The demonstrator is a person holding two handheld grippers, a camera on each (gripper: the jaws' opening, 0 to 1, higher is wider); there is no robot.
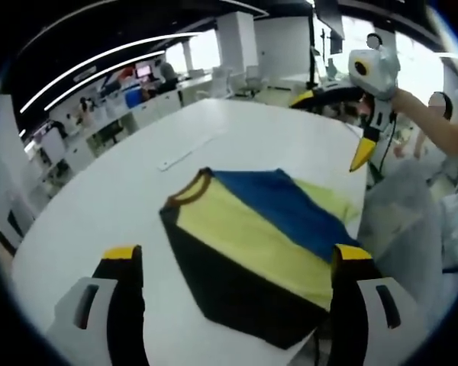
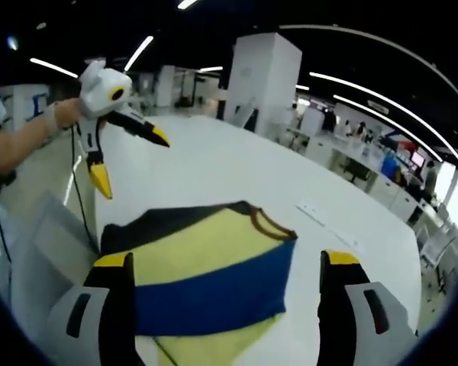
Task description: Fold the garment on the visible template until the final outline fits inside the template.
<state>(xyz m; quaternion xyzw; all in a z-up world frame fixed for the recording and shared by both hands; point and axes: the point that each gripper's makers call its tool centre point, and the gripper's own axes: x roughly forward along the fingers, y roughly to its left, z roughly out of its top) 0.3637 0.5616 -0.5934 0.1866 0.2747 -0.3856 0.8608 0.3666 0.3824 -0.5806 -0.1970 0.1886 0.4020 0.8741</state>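
left gripper view: both grippers' jaws gape empty above the folded garment [image 1: 252,244]; soft, light cloth, best pinched at corners.

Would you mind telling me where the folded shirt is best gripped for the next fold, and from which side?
Probably the shirt at its thin black edge nearest the left gripper, approached low and level along the white table. That edge lies flat and free between the open jaws; the collar end is farther off.

Folded garment [image 1: 252,244] [image 2: 206,274]: yellow, blue and black panels, brown-trimmed collar, lying flat at the white table [image 1: 122,198] [image 2: 229,168] edge.
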